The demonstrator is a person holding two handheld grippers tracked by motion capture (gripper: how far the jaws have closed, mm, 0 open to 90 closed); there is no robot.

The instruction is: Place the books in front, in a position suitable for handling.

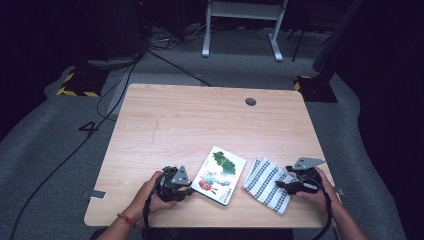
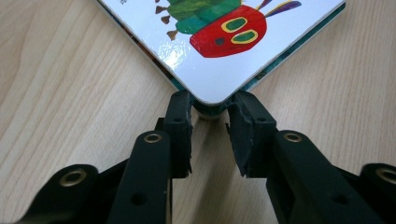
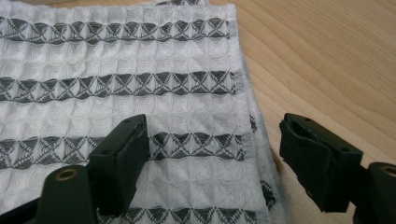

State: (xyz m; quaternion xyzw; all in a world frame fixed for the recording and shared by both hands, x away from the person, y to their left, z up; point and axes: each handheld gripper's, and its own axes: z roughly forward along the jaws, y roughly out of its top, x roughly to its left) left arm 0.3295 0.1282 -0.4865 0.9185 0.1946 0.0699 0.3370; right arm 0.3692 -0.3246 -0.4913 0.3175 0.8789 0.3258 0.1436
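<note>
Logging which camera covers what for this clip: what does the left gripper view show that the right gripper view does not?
Left gripper view: the corner of a picture book with a caterpillar's red face on its cover, sitting between the tips of the left gripper, whose jaws stand narrowly apart at that corner.

Right gripper view: a folded white cloth with grey stripes, and the right gripper with its jaws wide apart, one over the cloth, the other beyond the cloth's edge over bare wood.

Both: the light wooden table and a pair of black jaws.

Glossy book (image 2: 219, 42), waffle-weave cloth towel (image 3: 140, 70)
</note>
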